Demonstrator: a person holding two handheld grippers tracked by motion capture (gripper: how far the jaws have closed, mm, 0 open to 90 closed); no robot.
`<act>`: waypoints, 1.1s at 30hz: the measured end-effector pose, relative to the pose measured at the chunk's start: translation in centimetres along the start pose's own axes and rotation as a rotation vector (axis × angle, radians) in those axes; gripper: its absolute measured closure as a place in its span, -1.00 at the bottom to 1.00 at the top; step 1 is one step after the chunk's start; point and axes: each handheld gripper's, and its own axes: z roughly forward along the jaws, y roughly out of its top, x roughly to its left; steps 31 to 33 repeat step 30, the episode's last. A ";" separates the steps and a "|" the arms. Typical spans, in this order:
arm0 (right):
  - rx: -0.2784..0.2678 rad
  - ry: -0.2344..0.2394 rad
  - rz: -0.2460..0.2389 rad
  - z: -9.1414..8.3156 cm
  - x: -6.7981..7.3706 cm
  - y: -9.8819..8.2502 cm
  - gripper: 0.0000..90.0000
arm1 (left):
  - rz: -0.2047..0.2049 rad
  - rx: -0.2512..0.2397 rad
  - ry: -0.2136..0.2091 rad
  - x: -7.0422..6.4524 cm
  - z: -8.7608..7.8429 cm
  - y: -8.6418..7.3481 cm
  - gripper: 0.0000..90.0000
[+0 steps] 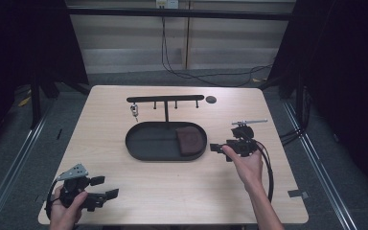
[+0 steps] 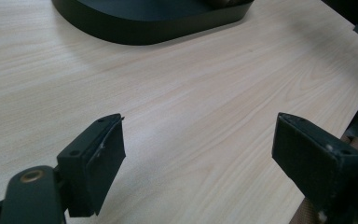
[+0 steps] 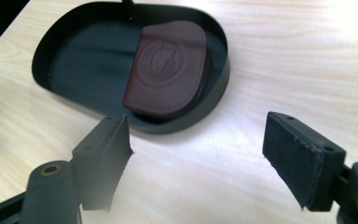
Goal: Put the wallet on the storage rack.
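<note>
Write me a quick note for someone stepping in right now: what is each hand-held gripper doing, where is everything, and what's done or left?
Left hand-held gripper: open, empty, near the table's front left corner.
Right hand-held gripper: open, empty, just right of the black oval tray.
Brown leather pouch: lying flat in the tray's right end; that step looks done.
Small metal item: hanging from the left hook of the black rack behind the tray.
Left: the other hooks are bare; probably nothing urgent, but I can't be sure.

Pale wood table [image 1: 172, 187] – bearing a black oval tray [image 1: 143, 151] (with stand).
</note>
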 end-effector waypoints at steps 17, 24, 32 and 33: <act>-0.009 -0.023 -0.007 -2.3 -0.9 -6.3 -0.47 | -0.009 -0.006 0.018 0.1 0.0 0.0 -0.63; -0.017 -0.049 -0.030 -3.0 -1.1 -8.9 -0.49 | -0.008 -0.003 0.020 0.1 0.0 0.0 -0.63; 0.006 -0.105 -0.040 -2.4 -2.2 -10.4 -0.55 | -0.009 -0.010 0.015 0.1 -0.1 0.0 -0.63; 0.006 -0.105 -0.040 -2.4 -2.2 -10.4 -0.55 | -0.009 -0.010 0.015 0.1 -0.1 0.0 -0.63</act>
